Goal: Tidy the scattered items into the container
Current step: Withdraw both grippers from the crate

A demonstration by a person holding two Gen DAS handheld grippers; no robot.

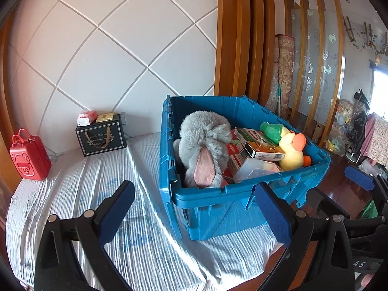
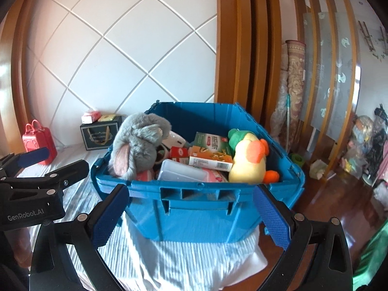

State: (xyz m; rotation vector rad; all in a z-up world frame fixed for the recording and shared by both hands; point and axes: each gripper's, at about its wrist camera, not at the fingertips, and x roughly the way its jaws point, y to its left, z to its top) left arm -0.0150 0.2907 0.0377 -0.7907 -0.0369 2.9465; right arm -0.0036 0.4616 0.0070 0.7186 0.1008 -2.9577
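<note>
A blue plastic crate [image 1: 213, 194] [image 2: 194, 208] stands on a white striped cloth. Inside it lie a grey plush rabbit [image 1: 203, 143] [image 2: 138, 140], a yellow plush duck with a green hat [image 1: 291, 148] [image 2: 247, 160], a green and orange carton [image 1: 259, 143] [image 2: 211, 152], a clear plastic box [image 1: 254, 169] [image 2: 181, 172] and red packets [image 2: 178, 152]. My left gripper [image 1: 194, 203] is open and empty, just short of the crate's near rim. My right gripper [image 2: 191, 208] is open and empty in front of the crate's side; the left gripper's fingertips [image 2: 34, 156] show at its left.
At the back by the quilted white wall stand a red case [image 1: 29, 155] [image 2: 40, 143] and a black gift box [image 1: 100, 137] [image 2: 99, 133] with small boxes on top. Wooden pillars, rolled mats [image 1: 283, 72] and floor clutter lie to the right. The cloth's edge drops to a dark wood floor.
</note>
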